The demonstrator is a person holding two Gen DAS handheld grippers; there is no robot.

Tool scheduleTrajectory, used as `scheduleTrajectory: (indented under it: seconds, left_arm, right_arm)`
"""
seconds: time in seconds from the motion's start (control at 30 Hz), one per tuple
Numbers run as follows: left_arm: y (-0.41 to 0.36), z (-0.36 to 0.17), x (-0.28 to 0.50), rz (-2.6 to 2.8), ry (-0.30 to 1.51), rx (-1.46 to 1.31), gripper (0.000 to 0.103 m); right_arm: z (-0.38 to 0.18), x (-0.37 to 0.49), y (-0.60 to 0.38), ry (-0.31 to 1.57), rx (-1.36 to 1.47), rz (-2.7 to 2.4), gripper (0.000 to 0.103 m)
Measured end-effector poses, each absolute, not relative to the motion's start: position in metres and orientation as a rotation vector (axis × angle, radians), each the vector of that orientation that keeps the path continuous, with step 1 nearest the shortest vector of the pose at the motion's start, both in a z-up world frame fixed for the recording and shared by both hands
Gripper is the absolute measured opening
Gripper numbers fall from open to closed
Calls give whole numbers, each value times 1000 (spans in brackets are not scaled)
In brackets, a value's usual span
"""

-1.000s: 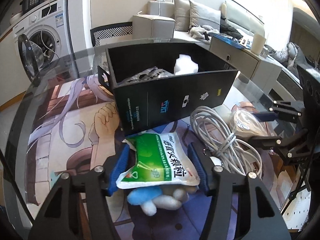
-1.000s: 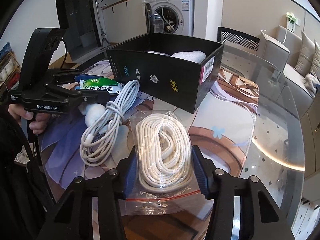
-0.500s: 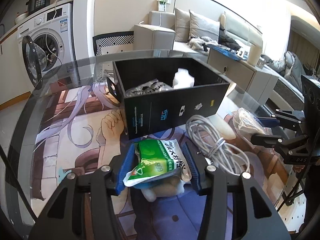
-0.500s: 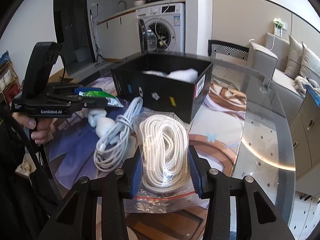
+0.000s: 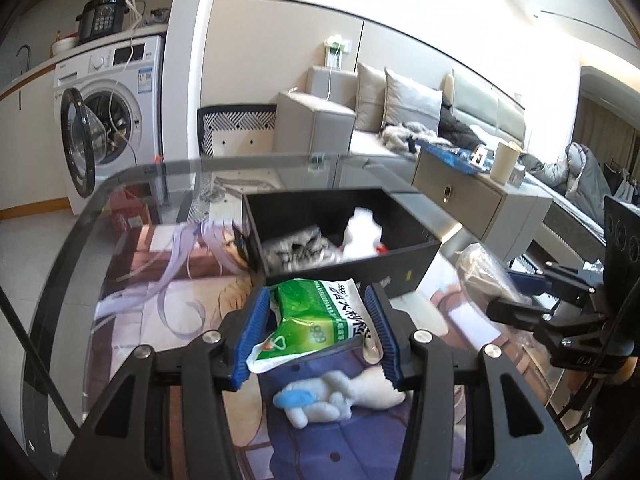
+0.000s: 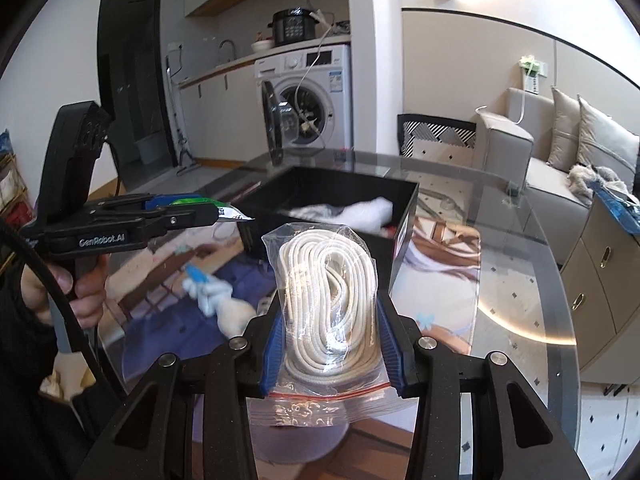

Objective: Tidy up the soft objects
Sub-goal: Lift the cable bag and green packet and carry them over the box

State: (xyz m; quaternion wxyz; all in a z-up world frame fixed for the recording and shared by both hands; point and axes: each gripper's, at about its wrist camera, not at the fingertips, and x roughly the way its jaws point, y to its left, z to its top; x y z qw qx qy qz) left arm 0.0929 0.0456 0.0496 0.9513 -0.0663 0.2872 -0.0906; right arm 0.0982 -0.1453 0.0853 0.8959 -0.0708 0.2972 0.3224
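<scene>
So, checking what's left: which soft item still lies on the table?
The white plush toy with a blue end; the green packet and bagged white rope are lifted in grippers.

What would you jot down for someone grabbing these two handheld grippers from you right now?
Left gripper: shut on the green packet, lifted off the table.
Right gripper: shut on the bagged white cord, also lifted.
Black box: straight ahead, already holding some white soft items.
Left to do: drop both into the box, then fetch the blue-and-white plush toy lying on the mat.
</scene>
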Motion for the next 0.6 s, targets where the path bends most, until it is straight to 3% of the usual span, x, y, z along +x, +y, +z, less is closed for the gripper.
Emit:
scheduleTrajectory:
  seconds: [0.6]
  left_arm:
    - [34, 81, 111, -187, 472, -125, 49]
  right_arm:
    - [135, 123, -131, 528, -17, 557, 42]
